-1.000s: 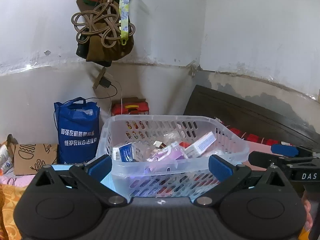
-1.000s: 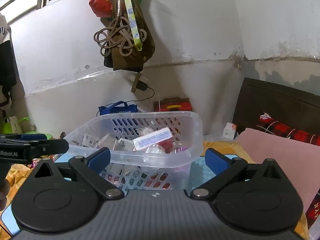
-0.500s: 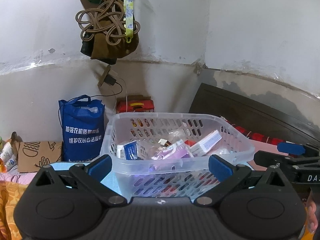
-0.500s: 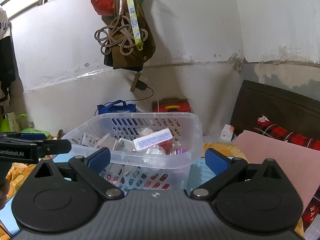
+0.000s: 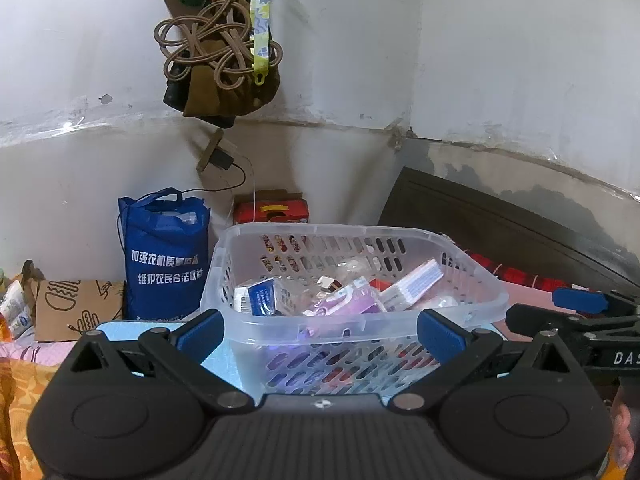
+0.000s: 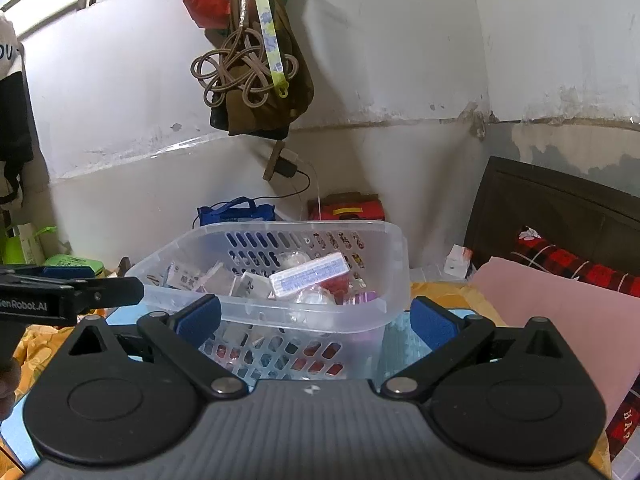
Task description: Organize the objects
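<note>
A light blue surface (image 5: 120,330) is seen beneath the clear plastic basket (image 5: 360,320), which rests directly on it; orange patterned cloth (image 5: 16,392) lies at nine o'clock.

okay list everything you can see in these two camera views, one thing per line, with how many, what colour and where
Perforated clear plastic basket: one, translucent, centre, on blue mat.
Small packets and boxes: several, white, purple, red, inside basket.
Blue fabric tote bag: one, blue, left of basket by wall.
Red carton: one, red, behind basket.
Brown cardboard box: one, far left.
Hanging brown bag with coiled cord: one, on wall.
Pink folded cloth: one, right.
Left gripper: one, black, blue pads, open.
Right gripper: one, same, open.
</note>
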